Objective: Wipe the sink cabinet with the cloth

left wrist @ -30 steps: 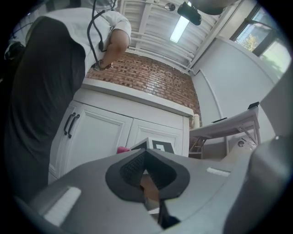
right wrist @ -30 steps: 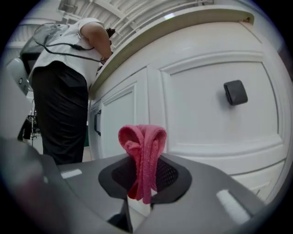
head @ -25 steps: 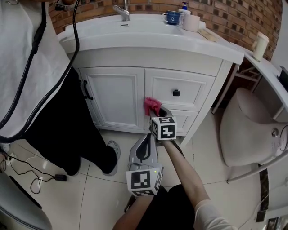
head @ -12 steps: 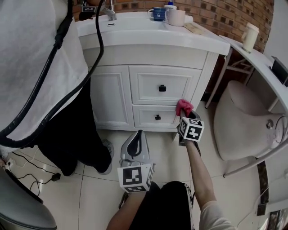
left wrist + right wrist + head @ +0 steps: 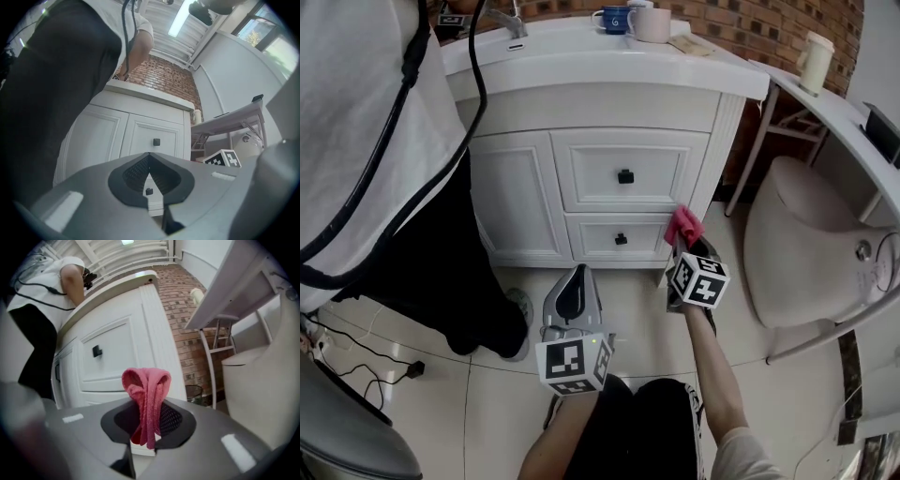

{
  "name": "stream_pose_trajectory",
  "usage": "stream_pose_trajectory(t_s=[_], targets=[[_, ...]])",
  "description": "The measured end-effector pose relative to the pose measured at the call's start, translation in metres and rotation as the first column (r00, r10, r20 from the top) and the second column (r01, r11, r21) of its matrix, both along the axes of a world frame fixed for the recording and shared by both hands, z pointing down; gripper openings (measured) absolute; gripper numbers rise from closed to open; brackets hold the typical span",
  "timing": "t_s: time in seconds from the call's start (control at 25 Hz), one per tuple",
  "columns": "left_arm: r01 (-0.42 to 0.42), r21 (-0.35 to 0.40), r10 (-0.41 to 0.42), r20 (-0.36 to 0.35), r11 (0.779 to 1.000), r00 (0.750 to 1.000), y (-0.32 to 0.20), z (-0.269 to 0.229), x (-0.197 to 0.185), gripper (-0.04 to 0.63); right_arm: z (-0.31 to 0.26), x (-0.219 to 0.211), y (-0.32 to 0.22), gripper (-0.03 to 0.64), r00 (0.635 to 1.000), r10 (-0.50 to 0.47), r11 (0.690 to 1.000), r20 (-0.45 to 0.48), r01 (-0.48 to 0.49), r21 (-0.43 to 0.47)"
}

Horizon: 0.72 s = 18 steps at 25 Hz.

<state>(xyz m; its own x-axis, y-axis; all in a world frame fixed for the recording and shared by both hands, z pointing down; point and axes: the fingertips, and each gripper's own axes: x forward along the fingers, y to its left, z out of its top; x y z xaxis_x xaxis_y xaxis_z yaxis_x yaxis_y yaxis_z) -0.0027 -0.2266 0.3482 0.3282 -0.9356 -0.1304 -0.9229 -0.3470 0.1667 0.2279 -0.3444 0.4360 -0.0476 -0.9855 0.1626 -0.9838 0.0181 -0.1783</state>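
Observation:
The white sink cabinet (image 5: 525,197) has one door at the left and two drawers with black knobs. My right gripper (image 5: 686,242) is shut on a pink cloth (image 5: 682,226), which is bunched at the cabinet's lower right corner post, beside the lower drawer. In the right gripper view the cloth (image 5: 146,390) stands up out of the jaws of the right gripper (image 5: 147,420), with the cabinet (image 5: 117,357) close behind it. My left gripper (image 5: 577,274) hangs low over the floor in front of the drawers, shut and holding nothing. In its own view the left gripper (image 5: 149,161) points at the cabinet (image 5: 98,140).
A person in a white top and black trousers (image 5: 384,169) stands against the cabinet's left side. A toilet (image 5: 797,244) and a white side shelf with a cup (image 5: 814,58) are at the right. Mugs (image 5: 614,17) stand on the countertop. Cables (image 5: 366,347) lie on the floor at the left.
My right gripper carried the cloth rightwards across the cabinet front, from the strip between door and drawers to the lower right corner. The left gripper stayed low and shut.

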Motion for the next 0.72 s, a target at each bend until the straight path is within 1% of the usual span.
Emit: stream_pose_trajectory(t_s=[0.04,0.12,0.2,0.28,0.36,0.4,0.48,0.56,0.64,0.72], targets=[[0.004,0.000,-0.004,-0.003,1.000,1.000,-0.005,0.003,-0.004,0.008,0.003,-0.026,-0.002,0.067,0.999,-0.054,0.999,-0.003,0.054,0.002],[0.018,0.004,-0.018,0.037,1.000,0.999,-0.018,0.012,-0.014,0.008,0.014,-0.086,-0.008,0.067,0.985,-0.170,0.985,-0.005,0.170,-0.003],[0.048,-0.009,-0.047,0.067,0.999,0.997,-0.030,0.023,-0.030,0.009,0.031,-0.149,-0.012,0.067,0.956,-0.290,0.957,-0.031,0.289,-0.023],[0.090,-0.040,-0.088,0.047,0.995,0.995,-0.037,0.036,-0.050,0.009,0.049,-0.206,-0.018,0.067,0.916,-0.392,0.920,-0.088,0.389,-0.050],[0.120,-0.070,-0.118,0.024,0.990,0.993,-0.038,0.047,-0.065,0.009,0.068,-0.247,-0.031,0.067,0.887,-0.444,0.896,-0.125,0.436,-0.083],[0.126,-0.077,-0.124,0.019,0.989,0.992,-0.037,0.050,-0.069,0.009,0.077,-0.259,-0.039,0.068,0.884,-0.449,0.893,-0.131,0.439,-0.101],[0.121,-0.073,-0.119,0.025,0.990,0.993,-0.038,0.050,-0.070,0.009,0.090,-0.267,-0.052,0.069,0.886,-0.441,0.896,-0.142,0.425,-0.127],[0.110,-0.060,-0.108,0.031,0.992,0.994,-0.042,0.047,-0.069,0.009,0.094,-0.259,-0.059,0.067,0.897,-0.416,0.908,-0.150,0.400,-0.127],[0.099,-0.060,-0.098,0.023,0.993,0.995,-0.045,0.050,-0.069,0.009,0.095,-0.240,-0.060,0.067,0.918,-0.370,0.927,-0.144,0.355,-0.119],[0.090,-0.072,-0.089,0.016,0.993,0.996,-0.045,0.055,-0.066,0.009,0.096,-0.211,-0.057,0.067,0.942,-0.304,0.950,-0.138,0.289,-0.120]])
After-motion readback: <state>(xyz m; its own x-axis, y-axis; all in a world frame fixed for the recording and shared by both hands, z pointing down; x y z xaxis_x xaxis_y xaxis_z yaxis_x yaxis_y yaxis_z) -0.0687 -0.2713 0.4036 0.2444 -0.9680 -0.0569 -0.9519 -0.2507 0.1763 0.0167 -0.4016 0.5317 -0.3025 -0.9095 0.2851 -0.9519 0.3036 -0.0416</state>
